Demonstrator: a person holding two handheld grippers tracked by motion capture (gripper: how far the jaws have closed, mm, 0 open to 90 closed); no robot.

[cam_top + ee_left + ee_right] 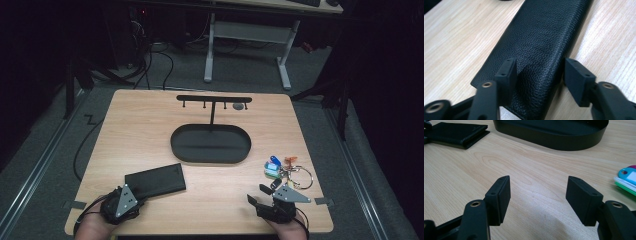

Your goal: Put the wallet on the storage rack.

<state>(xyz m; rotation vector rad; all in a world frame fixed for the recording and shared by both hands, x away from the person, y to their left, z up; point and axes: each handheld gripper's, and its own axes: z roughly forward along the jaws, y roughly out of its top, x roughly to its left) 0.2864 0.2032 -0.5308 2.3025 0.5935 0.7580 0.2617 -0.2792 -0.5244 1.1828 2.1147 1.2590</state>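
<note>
While the left gripper [131, 199] sits at the near left of the light wooden table [150, 120], the flat black leather wallet [541, 50] lies right in front of it. Its long side runs away from the jaws, far and to the right. The jaws are spread, one on top of the wallet and one just past its edge, not squeezing yet. The right gripper [537, 200] waits with jaws wide over bare wood. No words can be read on the wallet.
</note>
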